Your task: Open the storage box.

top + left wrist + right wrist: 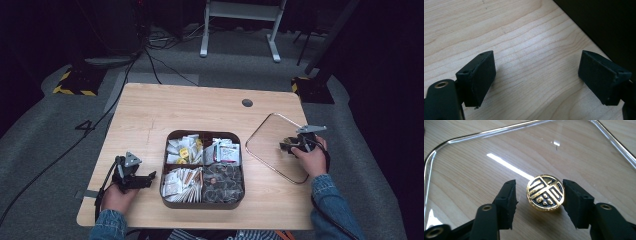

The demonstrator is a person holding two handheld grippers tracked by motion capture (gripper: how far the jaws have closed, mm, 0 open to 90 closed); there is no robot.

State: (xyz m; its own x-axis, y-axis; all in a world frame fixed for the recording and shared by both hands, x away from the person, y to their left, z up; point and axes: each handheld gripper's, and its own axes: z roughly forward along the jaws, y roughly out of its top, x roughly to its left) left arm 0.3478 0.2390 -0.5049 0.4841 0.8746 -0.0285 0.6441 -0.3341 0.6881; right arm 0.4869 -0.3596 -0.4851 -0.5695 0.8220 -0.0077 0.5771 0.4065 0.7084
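A clear lid [265,142] with a metal rim lies flat on the table to the right of a dark four-part tray [202,204]. A round gold and black knob [545,192] stands at the centre of the lid [499,152]. My right gripper [539,195] straddles the knob with its jaws open: a gap shows on the left side, and the right pad is close to the knob or just touching it. In the high view the right gripper [286,146] sits over the lid. My left gripper [145,179] rests open on bare wood left of the tray, with nothing between its jaws [536,75].
The tray's compartments hold white and yellow packets [184,149], sachets [225,150], paper sticks [182,184] and dark wrapped pieces [222,182]. The tray's dark wall [604,22] stands close beside the left gripper. A round cable hole [247,103] lies at the table's far side.
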